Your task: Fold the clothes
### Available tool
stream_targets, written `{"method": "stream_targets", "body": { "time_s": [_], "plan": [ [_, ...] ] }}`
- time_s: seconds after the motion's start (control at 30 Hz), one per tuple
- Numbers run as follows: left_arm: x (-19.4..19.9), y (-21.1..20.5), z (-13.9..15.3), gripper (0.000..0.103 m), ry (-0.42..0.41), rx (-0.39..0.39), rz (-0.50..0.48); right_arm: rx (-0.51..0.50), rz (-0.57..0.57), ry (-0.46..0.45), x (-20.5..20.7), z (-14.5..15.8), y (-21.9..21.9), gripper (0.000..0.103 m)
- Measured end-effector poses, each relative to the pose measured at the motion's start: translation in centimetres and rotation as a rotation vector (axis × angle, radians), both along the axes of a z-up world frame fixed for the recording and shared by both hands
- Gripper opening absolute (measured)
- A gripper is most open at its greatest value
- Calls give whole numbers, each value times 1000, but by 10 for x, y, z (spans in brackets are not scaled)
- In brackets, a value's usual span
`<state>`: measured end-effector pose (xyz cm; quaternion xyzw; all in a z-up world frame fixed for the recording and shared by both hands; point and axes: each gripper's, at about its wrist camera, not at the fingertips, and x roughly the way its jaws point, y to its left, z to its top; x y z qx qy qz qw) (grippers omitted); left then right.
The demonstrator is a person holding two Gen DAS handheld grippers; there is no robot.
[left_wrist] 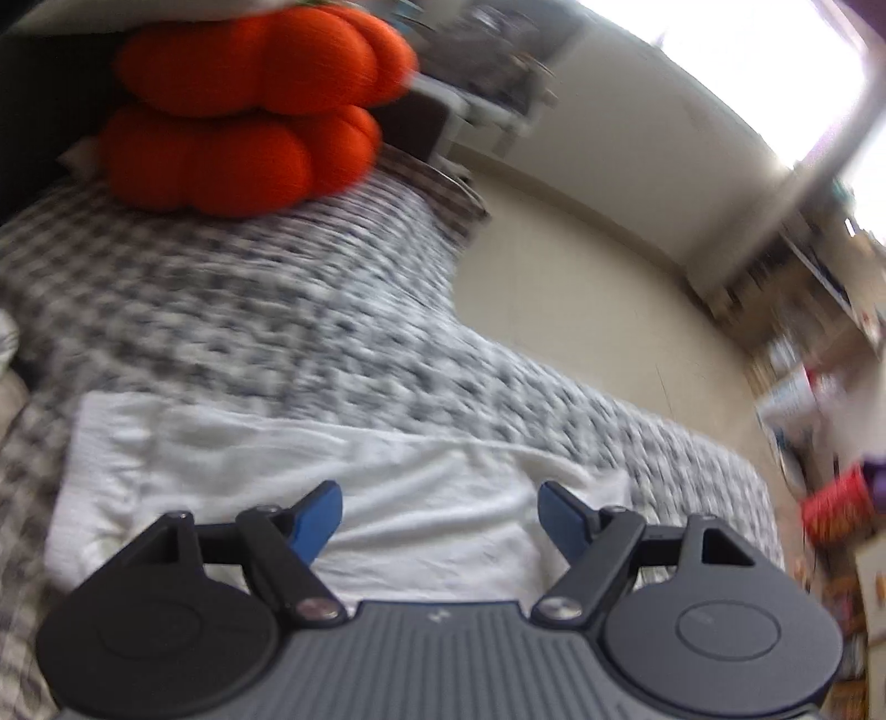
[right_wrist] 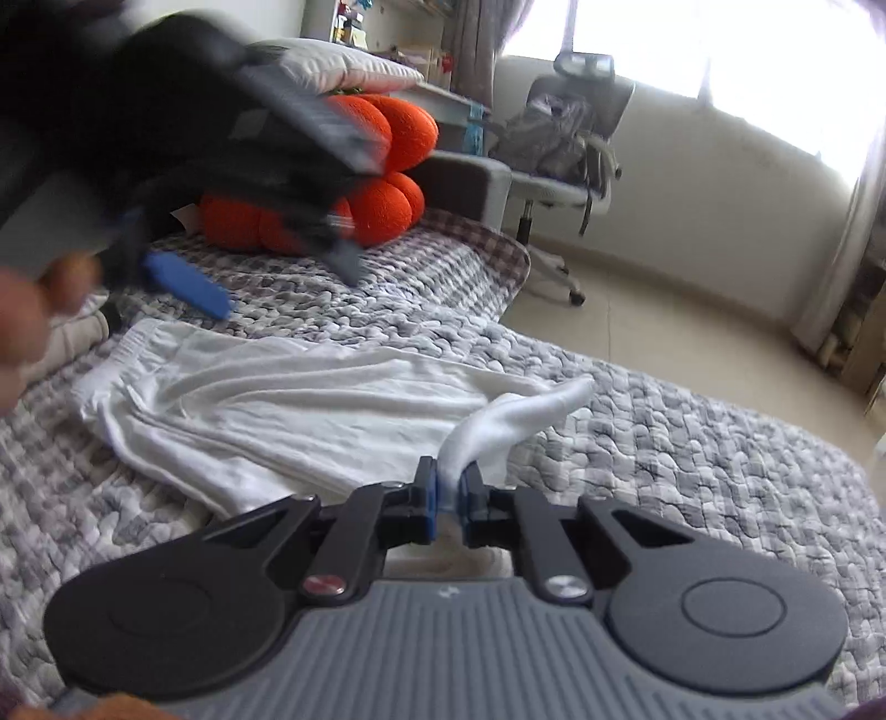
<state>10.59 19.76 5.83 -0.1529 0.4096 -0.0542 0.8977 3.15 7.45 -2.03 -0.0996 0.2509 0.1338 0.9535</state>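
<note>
Nearest the viewer, the right claw (right_wrist: 448,495) is clamped on a bunched corner of the white garment (right_wrist: 288,410), its blue fingertips (right_wrist: 429,507) pressed together with the cloth rising between them as a twisted strip. The left claw (left_wrist: 440,518) hangs above the same white garment (left_wrist: 277,476) with its blue fingertips (left_wrist: 318,518) wide apart and nothing between them; in the right wrist view the left claw (right_wrist: 183,282) appears blurred at upper left, above the far end of the cloth, with part of a hand (right_wrist: 22,327) beside it.

The garment lies spread and creased across the bed (right_wrist: 664,443), on a grey-and-white quilted cover, with a gathered hem at its far left end. Beyond it, two orange cushions (left_wrist: 243,105) are stacked one on the other at the head of the bed, under a pale pillow (right_wrist: 354,66).

Past the bed edge is pale floor (left_wrist: 581,293). An office chair (right_wrist: 559,144) with cloth draped over its seat stands near the bright window (right_wrist: 720,50). Shelving at the right of the left wrist view is too blurred to read.
</note>
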Motion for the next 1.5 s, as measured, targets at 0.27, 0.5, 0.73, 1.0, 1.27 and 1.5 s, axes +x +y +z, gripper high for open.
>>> {"method": "stream_targets", "body": {
  "time_s": [0.27, 0.5, 0.73, 1.0, 1.27, 1.5],
  "plan": [
    [25, -86, 13, 79, -11, 281, -395, 98, -95, -48, -8, -15, 4, 10],
    [34, -148, 2, 78, -8, 517, -641, 76, -80, -105, -16, -16, 11, 10],
    [47, -158, -31, 49, 92, 594, -667, 61, -68, -109, -19, -14, 12, 10],
    [55, -112, -23, 12, 100, 439, -455, 45, -48, -125, -25, -5, 16, 10],
    [52, -44, -4, 7, 52, 195, -221, 68, 10, -155, -37, 23, 26, 10],
    [47, 16, -6, 6, 59, 98, -99, 134, 91, -106, -39, 40, 45, 9]
  ]
}}
